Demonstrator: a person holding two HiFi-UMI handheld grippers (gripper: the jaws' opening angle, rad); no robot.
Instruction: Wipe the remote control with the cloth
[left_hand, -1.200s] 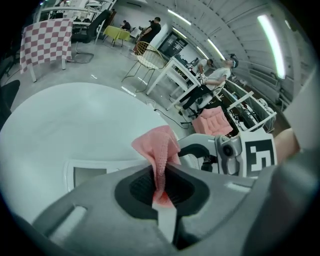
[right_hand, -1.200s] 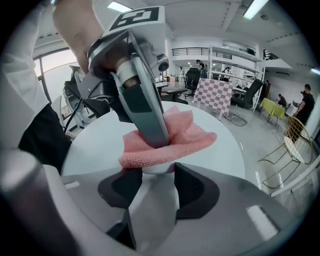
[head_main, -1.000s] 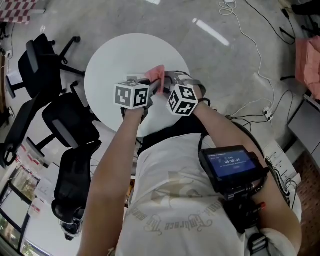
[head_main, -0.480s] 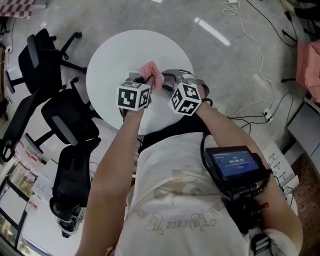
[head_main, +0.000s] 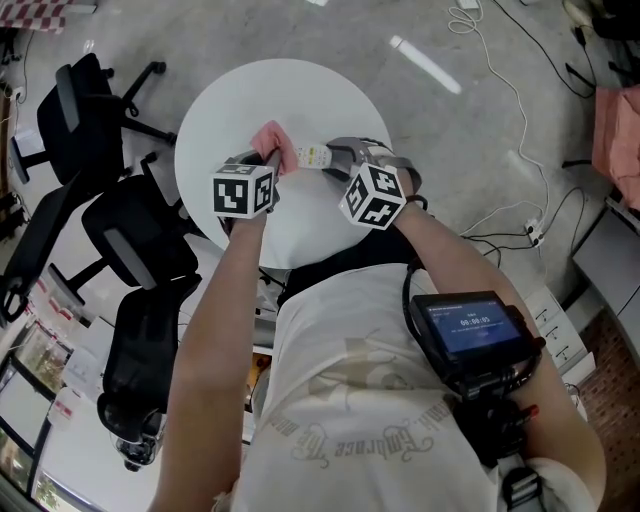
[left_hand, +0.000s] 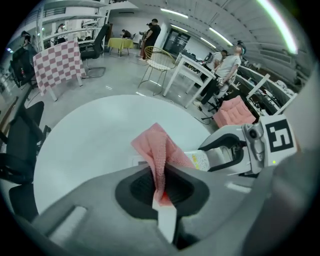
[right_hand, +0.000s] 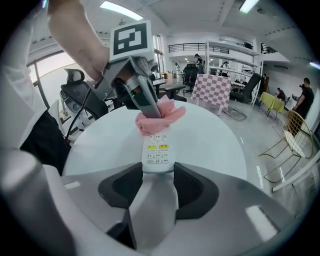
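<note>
A white remote control (right_hand: 158, 152) with yellow buttons is clamped by its near end in my right gripper (right_hand: 158, 172), held over the round white table (head_main: 230, 100). In the head view the remote (head_main: 314, 156) pokes leftward from the right gripper (head_main: 335, 157). My left gripper (left_hand: 161, 187) is shut on a pink cloth (left_hand: 161, 150), whose free end drapes over the remote's far tip (left_hand: 199, 159). From the right gripper view, the pink cloth (right_hand: 157, 118) covers the remote's far end, under the left gripper (right_hand: 145, 100). The head view shows the cloth (head_main: 274, 143) just left of the remote.
Black office chairs (head_main: 120, 240) stand left of the table. Cables (head_main: 520, 140) trail over the grey floor at the right. People (left_hand: 227, 67), a checkered board (left_hand: 59, 65) and desks fill the room behind the table.
My left gripper has slid leftward with the pink cloth, uncovering most of the remote. The right gripper and the remote have stayed put.
</note>
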